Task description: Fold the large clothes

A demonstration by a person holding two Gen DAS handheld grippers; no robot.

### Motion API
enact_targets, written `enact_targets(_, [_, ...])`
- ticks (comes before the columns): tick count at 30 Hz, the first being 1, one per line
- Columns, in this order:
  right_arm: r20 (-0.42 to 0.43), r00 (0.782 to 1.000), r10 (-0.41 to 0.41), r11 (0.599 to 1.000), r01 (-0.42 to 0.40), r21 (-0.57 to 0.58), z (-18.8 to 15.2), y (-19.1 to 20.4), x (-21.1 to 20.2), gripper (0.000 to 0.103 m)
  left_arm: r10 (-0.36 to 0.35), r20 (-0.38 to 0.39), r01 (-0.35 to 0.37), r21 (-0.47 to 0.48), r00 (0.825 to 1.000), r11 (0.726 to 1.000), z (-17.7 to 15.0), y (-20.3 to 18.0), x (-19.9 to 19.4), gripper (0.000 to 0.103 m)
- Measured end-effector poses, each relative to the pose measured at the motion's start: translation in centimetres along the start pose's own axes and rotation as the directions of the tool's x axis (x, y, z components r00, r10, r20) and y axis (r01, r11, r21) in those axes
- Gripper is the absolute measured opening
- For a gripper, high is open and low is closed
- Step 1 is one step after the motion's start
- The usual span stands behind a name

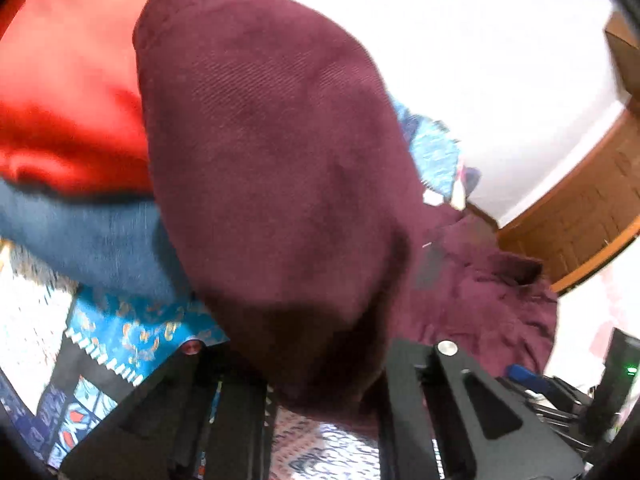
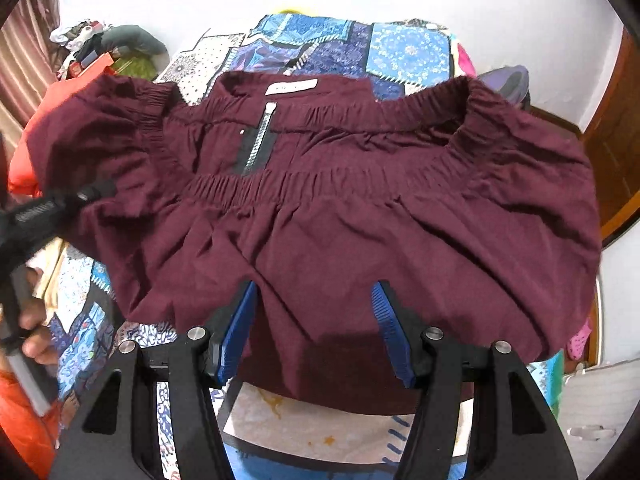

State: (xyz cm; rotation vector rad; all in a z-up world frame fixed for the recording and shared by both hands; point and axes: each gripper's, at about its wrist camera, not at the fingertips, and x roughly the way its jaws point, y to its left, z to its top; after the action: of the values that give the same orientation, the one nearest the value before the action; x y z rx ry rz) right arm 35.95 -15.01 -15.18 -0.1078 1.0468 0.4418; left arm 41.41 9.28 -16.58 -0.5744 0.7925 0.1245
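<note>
A maroon garment (image 2: 340, 208) with an elastic waistband, a zip and a white label lies spread on a patchwork bedspread (image 2: 360, 48). My right gripper (image 2: 316, 292) stands open with its blue pads (image 2: 236, 328) either side of the garment's near edge. My left gripper (image 2: 92, 192) comes in from the left of the right wrist view and holds the garment's left part. In the left wrist view the maroon cloth (image 1: 272, 168) hangs lifted over my left gripper (image 1: 324, 360), whose fingertips are hidden under it.
A red cloth (image 1: 68, 92) and a blue denim piece (image 1: 88, 236) lie at the left. A pile of clothes (image 2: 92, 48) sits at the far left by a curtain. A wooden door (image 1: 580, 208) stands to the right against a white wall.
</note>
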Motion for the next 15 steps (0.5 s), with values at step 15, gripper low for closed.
enact_targets(15, [0.028, 0.983, 0.180, 0.983, -0.181, 0.033, 2.0, 4.3, 0.2, 0.056, -0.063, 0.320, -0.026, 0.265, 0.945, 0.964, 3.7, -9.2, -12.4, 0.007])
